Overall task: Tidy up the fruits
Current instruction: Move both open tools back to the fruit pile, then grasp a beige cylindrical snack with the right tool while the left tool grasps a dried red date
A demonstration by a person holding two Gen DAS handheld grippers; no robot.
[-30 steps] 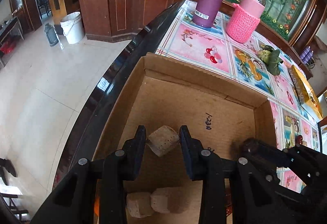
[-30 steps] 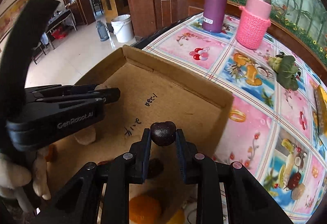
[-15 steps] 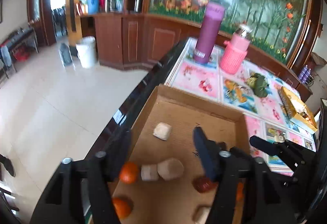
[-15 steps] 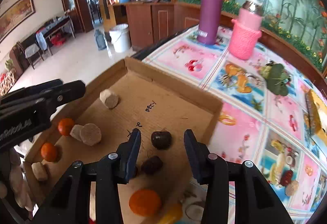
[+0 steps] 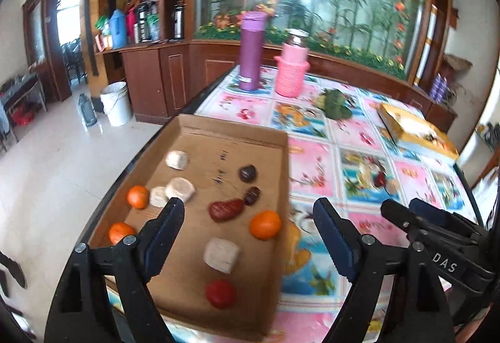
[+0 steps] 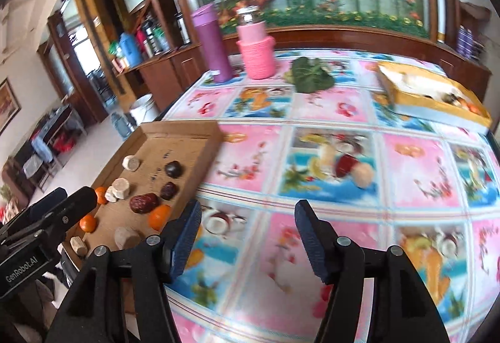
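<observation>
Left gripper (image 5: 247, 218) opening, empty, over the cardboard tray (image 5: 281, 186) (fruits inside); right gripper (image 6: 247, 218) opening, empty.

Yellow box (image 6: 431, 99) contents blurred; cardboard tray (image 6: 175, 136) near corner hidden behind left gripper (image 6: 47, 218).

My left black two-finger gripper with blue ribbed pads (image 5: 248, 236) points forward and downward; its jaws are opening, with nothing between the pads. My right black two-finger gripper with blue ribbed pads (image 6: 247, 238) is pitched down likewise; its jaws are opening and grip nothing. From the left wrist, the right unit sits at 3 o'clock; from the right wrist, the left unit sits at 9 o'clock.
</observation>
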